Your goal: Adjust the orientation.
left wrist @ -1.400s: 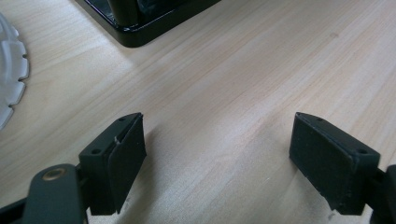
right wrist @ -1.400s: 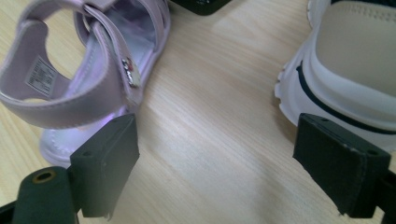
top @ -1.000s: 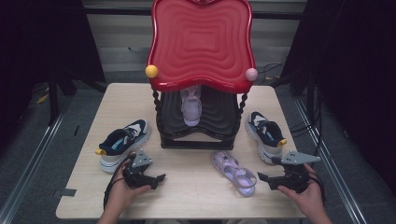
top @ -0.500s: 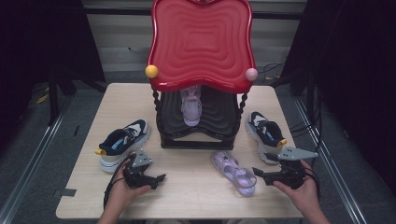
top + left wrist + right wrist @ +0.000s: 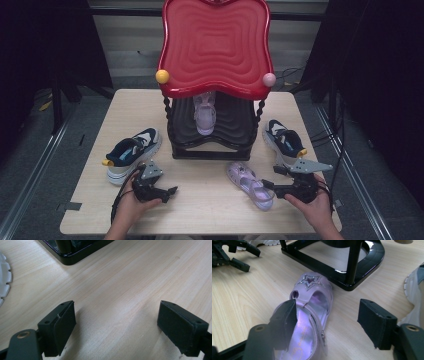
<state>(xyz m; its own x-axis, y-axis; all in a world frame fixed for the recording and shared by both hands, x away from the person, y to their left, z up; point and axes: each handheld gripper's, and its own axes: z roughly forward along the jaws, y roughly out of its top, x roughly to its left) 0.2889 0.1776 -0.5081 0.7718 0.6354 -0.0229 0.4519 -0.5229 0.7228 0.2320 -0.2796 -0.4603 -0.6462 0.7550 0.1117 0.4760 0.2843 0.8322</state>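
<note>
A lilac sandal (image 5: 247,182) with a glitter star lies on the table in front of the shoe rack (image 5: 215,50). My right gripper (image 5: 271,178) reaches it from the right. In the right gripper view the sandal (image 5: 312,295) lies between the jaws of this gripper (image 5: 327,308), heel end nearest. The jaws have just been closing; the left one overlaps the sandal's edge and the right one stands apart from it. A matching sandal (image 5: 204,112) sits on the rack's shelf. My left gripper (image 5: 172,190) rests open over bare wood (image 5: 117,315) with nothing between its jaws.
A navy sneaker (image 5: 131,152) lies left of the rack and another (image 5: 284,140) right of it, just behind my right hand. The rack's black base (image 5: 352,270) stands close beyond the sandal. A white sole (image 5: 3,277) edges the left gripper view.
My right gripper has shifted left towards the lilac sandal and its jaws have narrowed around it. The left gripper has stayed put.
</note>
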